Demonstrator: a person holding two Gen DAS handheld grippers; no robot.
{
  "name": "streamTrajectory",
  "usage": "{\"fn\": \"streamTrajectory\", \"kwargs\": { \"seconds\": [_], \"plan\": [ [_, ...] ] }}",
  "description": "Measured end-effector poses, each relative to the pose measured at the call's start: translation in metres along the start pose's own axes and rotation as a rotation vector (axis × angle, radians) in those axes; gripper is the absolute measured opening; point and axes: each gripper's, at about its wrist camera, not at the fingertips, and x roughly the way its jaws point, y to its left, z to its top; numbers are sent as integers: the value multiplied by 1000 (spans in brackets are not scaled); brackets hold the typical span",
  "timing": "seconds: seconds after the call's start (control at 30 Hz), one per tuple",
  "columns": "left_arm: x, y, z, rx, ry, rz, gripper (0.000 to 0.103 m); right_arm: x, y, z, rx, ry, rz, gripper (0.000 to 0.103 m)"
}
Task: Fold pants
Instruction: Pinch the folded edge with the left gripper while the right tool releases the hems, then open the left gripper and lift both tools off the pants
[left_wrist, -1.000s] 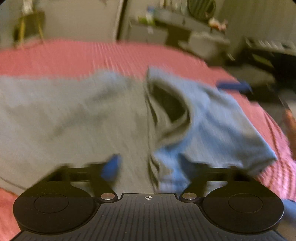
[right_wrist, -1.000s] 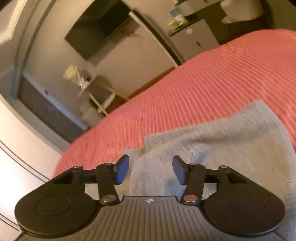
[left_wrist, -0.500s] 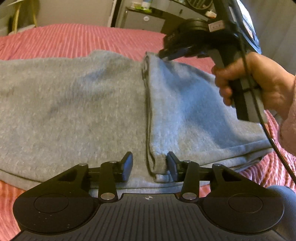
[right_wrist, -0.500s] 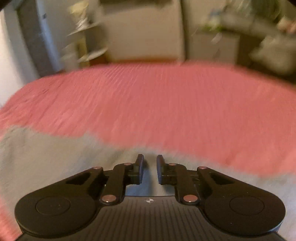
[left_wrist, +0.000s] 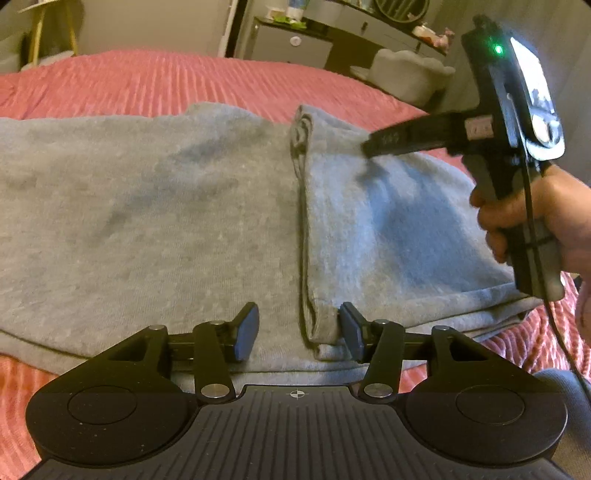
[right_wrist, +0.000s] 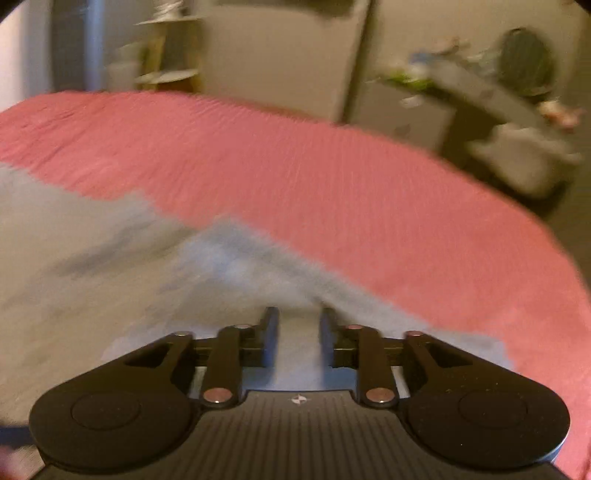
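Grey pants (left_wrist: 147, 206) lie spread on the pink bedspread (left_wrist: 184, 81), with their right part folded over onto the rest. The fold's edge (left_wrist: 301, 221) runs from the far side to the near hem. My left gripper (left_wrist: 299, 332) straddles the near end of that edge. Its jaws are opening: the right pad touches the cloth and the left pad stands clear. My right gripper (left_wrist: 371, 146), held by a hand (left_wrist: 535, 221), hovers over the far part of the folded layer. In its own blurred view the right gripper (right_wrist: 299, 332) is opening, with loose grey cloth (right_wrist: 240, 273) under it.
A cable (left_wrist: 554, 325) hangs from the right handle over the bed's near right corner. Beyond the bed stand a grey cabinet (left_wrist: 291, 40), a dark desk with a padded seat (left_wrist: 406, 70), and a yellow-legged stand (left_wrist: 40, 33) at the far left.
The lifted, gaping pant end now lies flat as a folded layer. The right gripper rolled level, drew back to the right, narrowed, then widened. The left jaws widened around the fold's edge.
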Motion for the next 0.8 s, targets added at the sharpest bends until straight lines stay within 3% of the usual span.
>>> {"fn": "streamTrajectory", "kwargs": {
  "seconds": [0.07,0.13,0.17,0.23,0.33,0.4,0.5,0.57,0.63,0.8],
  "plan": [
    [-6,2,-2,-9,-10,10,59,-7,-4,5,66,-20,-8,40],
    [-11,5,-2,-28,-24,38,64,-23,-6,0,79,-40,-10,61],
    [-12,7,-1,-40,-33,62,64,-32,-7,-5,75,-48,-31,65],
    [-17,13,1,-80,-50,111,66,-48,-16,-20,66,-51,-60,67],
    [-24,24,4,-155,-65,138,68,-71,-21,-58,101,-62,-97,92],
    [-25,29,8,-198,-57,129,70,-78,-24,-86,113,-48,-139,92],
    [-26,25,22,-186,-59,149,70,-68,-38,-100,197,105,-130,92],
    [-29,16,34,-122,-100,180,72,-75,-50,-99,271,74,-105,93],
    [-34,6,45,-71,-141,202,83,-83,-60,-101,317,29,-115,94],
    [-14,-8,87,-49,-166,158,85,-83,-79,-110,415,82,-105,94]
  ]
}}
